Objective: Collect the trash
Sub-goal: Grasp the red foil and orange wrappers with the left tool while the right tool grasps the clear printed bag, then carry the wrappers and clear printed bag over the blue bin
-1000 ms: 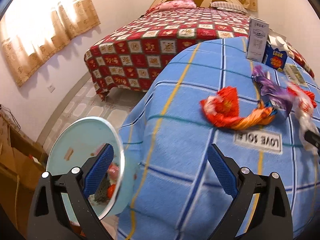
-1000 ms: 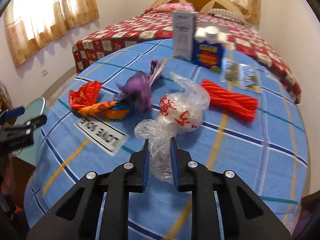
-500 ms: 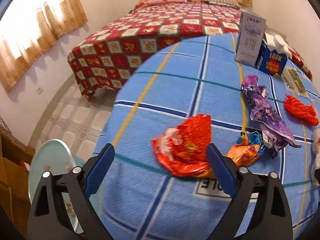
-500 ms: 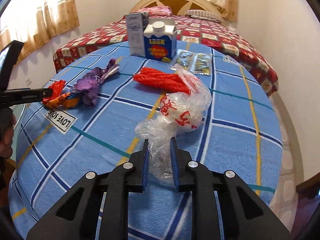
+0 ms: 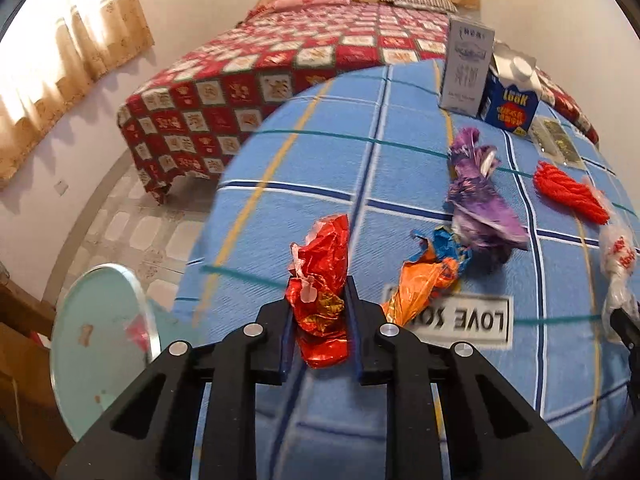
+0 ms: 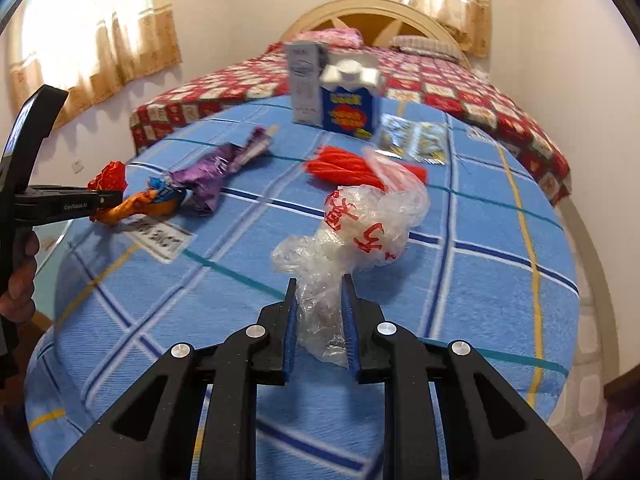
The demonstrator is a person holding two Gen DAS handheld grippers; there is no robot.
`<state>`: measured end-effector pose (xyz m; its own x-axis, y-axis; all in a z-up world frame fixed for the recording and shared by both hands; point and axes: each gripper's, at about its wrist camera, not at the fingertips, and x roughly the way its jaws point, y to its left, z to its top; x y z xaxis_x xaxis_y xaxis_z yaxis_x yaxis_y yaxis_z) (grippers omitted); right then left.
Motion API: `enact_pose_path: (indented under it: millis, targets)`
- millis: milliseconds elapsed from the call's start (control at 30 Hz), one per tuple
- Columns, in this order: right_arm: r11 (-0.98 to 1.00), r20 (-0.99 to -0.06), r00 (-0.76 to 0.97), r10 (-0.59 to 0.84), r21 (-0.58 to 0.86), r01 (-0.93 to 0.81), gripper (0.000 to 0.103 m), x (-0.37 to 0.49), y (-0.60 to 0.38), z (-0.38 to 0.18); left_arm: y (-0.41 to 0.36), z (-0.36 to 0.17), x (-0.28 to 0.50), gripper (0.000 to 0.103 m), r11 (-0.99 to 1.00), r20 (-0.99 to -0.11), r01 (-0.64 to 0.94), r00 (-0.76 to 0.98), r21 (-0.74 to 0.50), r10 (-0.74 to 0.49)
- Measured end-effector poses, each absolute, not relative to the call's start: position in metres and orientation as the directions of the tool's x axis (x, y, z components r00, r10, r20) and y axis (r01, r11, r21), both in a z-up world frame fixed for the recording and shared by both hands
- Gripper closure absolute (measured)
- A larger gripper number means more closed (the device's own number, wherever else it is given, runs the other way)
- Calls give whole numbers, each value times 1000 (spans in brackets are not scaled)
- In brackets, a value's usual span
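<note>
My left gripper (image 5: 320, 304) is shut on a crumpled red foil wrapper (image 5: 322, 280), just above the blue checked tablecloth (image 5: 320, 160). My right gripper (image 6: 319, 300) is shut on a clear plastic bag with red print (image 6: 360, 232); the bag also shows at the right edge of the left wrist view (image 5: 618, 264). An orange and blue wrapper (image 5: 424, 276) and a purple wrapper (image 5: 476, 200) lie on the cloth right of the left gripper. A bundle of red string (image 6: 348, 168) lies behind the bag. The left gripper shows from the side in the right wrist view (image 6: 108, 196).
A grey carton (image 5: 466, 68) and a blue carton (image 5: 510, 100) stand at the table's far side, with flat sachets (image 6: 416, 142) beside them. A pale green bin lid (image 5: 100, 344) stands on the floor left of the table. A bed (image 5: 280, 76) lies behind.
My left gripper moved from beside the bin to the red foil wrapper and shut on it. My right gripper kept hold of the plastic bag and shifted its view a little.
</note>
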<state>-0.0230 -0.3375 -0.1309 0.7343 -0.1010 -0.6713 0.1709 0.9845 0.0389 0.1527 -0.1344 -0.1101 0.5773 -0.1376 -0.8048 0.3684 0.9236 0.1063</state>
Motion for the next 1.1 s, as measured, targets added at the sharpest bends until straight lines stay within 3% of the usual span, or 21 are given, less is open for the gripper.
enact_pose_path:
  millis: [433,1100]
  targets:
    - [1000,-639,769,-6,19,23,82,-12,-267,-113,-55,-82,107,82,950,-756,286,648,123,-97]
    - [985,-614,784,92,-62,-164,83,13,-176,-92,52,-70,94,82,977,-719,102,692,187,65]
